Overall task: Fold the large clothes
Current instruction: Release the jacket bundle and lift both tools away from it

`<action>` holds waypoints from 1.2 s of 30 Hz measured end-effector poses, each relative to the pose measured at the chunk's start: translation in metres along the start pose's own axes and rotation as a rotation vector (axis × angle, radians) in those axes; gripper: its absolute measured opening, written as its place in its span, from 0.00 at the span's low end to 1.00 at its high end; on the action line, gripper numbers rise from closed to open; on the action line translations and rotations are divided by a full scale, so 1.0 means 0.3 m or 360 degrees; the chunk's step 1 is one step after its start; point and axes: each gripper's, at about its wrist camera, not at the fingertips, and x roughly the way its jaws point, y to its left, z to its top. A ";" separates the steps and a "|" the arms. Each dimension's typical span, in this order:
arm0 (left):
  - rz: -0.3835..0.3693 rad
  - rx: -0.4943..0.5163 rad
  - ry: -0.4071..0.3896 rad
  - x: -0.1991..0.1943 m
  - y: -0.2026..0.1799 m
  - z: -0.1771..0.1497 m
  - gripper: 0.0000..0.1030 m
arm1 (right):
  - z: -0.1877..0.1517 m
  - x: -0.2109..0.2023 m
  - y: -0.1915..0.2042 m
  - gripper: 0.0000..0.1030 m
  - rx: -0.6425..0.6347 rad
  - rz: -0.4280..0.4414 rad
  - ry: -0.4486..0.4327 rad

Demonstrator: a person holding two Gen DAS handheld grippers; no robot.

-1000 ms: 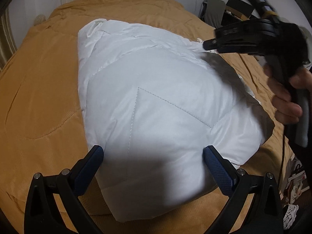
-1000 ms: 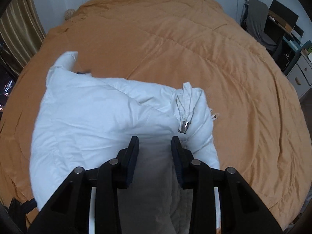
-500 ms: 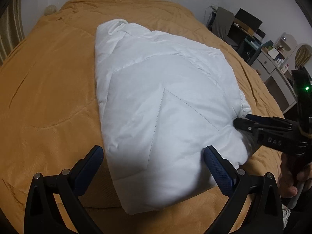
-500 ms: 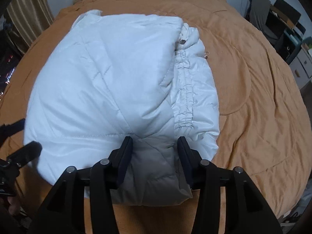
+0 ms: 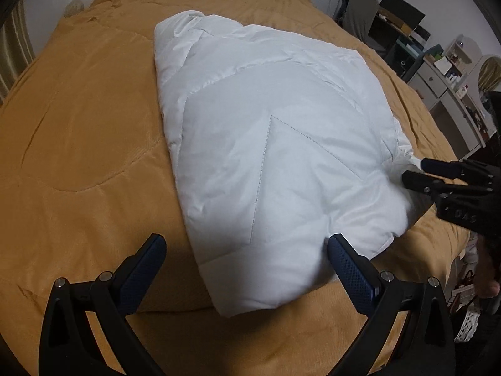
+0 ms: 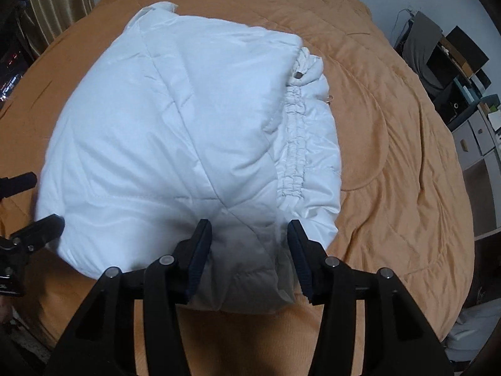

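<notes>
A white quilted puffer jacket (image 5: 275,144) lies folded into a compact bundle on the orange bed; it also shows in the right wrist view (image 6: 188,138) with a gathered elastic hem (image 6: 292,144) along its right side. My left gripper (image 5: 247,250) is wide open, its fingers at the bundle's near edge, holding nothing. My right gripper (image 6: 249,244) is open with its fingers on either side of the near edge of the jacket; in the left wrist view it (image 5: 419,172) sits at the bundle's right edge.
An orange quilted bedspread (image 5: 81,144) covers the whole bed under the jacket. Shelves, drawers and a dark chair (image 6: 419,40) stand past the bed's right side. A curtain (image 6: 59,9) hangs at the far left.
The folded jacket has been laid down flat. My right gripper has opened wider, letting go of the fabric. The left gripper stays open and has drawn back slightly.
</notes>
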 end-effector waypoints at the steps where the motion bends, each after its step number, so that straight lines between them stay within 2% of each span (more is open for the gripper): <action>1: 0.0048 -0.0008 0.0026 -0.027 0.002 0.014 1.00 | 0.011 -0.032 -0.007 0.58 0.0009 -0.0006 0.0037; 2: 0.0112 -0.0023 0.0048 -0.062 0.007 0.038 1.00 | 0.031 -0.067 -0.015 0.64 0.0016 -0.0026 0.0089; 5: 0.0283 -0.0064 0.0051 -0.212 0.011 0.114 0.99 | 0.079 -0.189 -0.009 0.68 0.0042 0.0009 0.0220; 8: 0.0334 -0.0078 0.0035 -0.396 -0.016 0.169 1.00 | 0.094 -0.318 -0.010 0.76 0.0134 0.0074 0.0342; 10: 0.0366 -0.0080 0.0038 -0.520 -0.042 0.193 1.00 | 0.088 -0.427 -0.013 0.79 0.0188 0.0092 0.0371; 13: 0.0351 -0.0095 0.0058 -0.701 -0.100 0.199 1.00 | 0.065 -0.617 0.025 0.83 0.0137 -0.0040 0.0263; 16: 0.0235 -0.0158 0.0041 -0.864 -0.136 0.181 1.00 | 0.040 -0.793 0.048 0.95 0.0091 0.0046 0.0132; 18: 0.0197 -0.0219 -0.0051 -0.962 -0.151 0.167 1.00 | 0.014 -0.892 0.058 0.97 0.0077 0.0108 0.0034; 21: 0.0288 -0.0296 -0.0251 -1.076 -0.153 0.124 1.00 | -0.025 -0.972 0.055 1.00 0.0106 0.0114 -0.0130; 24: 0.0368 -0.0480 -0.0310 -1.063 -0.105 0.075 1.00 | -0.062 -0.931 0.052 1.00 0.0180 0.0034 -0.0205; 25: 0.0383 -0.0553 -0.0294 -1.029 -0.082 0.060 1.00 | -0.067 -0.888 0.053 1.00 0.0200 -0.0003 -0.0176; 27: 0.0417 -0.0646 -0.0175 -0.927 -0.040 0.033 1.00 | -0.074 -0.807 0.060 1.00 0.0202 -0.0022 -0.0080; 30: 0.0470 -0.0616 -0.0046 -0.826 -0.033 0.010 0.99 | -0.093 -0.710 0.057 1.00 0.0197 0.0034 0.0074; 33: 0.0417 -0.0574 -0.0074 -0.817 -0.063 0.013 1.00 | -0.112 -0.673 0.043 1.00 0.0220 0.0162 0.0157; 36: 0.0442 -0.0521 -0.0084 -0.805 -0.094 0.017 1.00 | -0.113 -0.673 0.042 1.00 0.0240 0.0163 0.0151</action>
